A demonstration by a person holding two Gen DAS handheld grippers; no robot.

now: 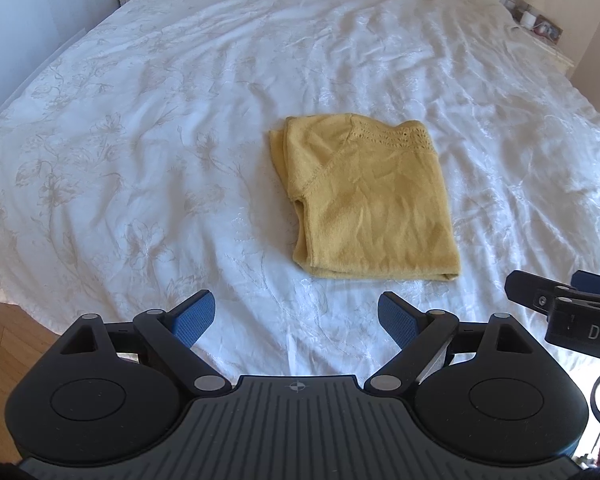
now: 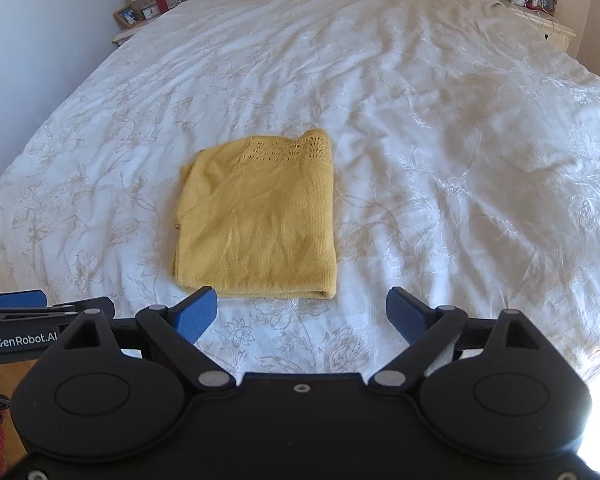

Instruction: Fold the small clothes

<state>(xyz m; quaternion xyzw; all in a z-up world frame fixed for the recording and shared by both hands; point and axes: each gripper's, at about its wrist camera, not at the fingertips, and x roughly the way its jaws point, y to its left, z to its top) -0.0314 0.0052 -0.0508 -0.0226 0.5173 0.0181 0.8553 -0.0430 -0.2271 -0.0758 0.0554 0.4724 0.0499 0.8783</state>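
Left wrist view: the left gripper (image 1: 296,316) hangs with jaws spread and empty, just short of the folded yellow knit top (image 1: 368,204) lying flat on the white floral bedspread (image 1: 140,140). The right gripper (image 2: 302,314), right of the top's near edge, is likewise released and holds nothing.

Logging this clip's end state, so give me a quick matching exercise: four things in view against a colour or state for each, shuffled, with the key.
Things:
1. knit top
2. bedspread
3. left tongs
4. picture frame

Descriptions:
A. white with a faint floral pattern
B. standing on the bedside table by the wall
C. yellow, folded into a rectangle, lying flat
D. open, holding nothing, short of the cloth

Pairs: 1-C, 2-A, 3-D, 4-B
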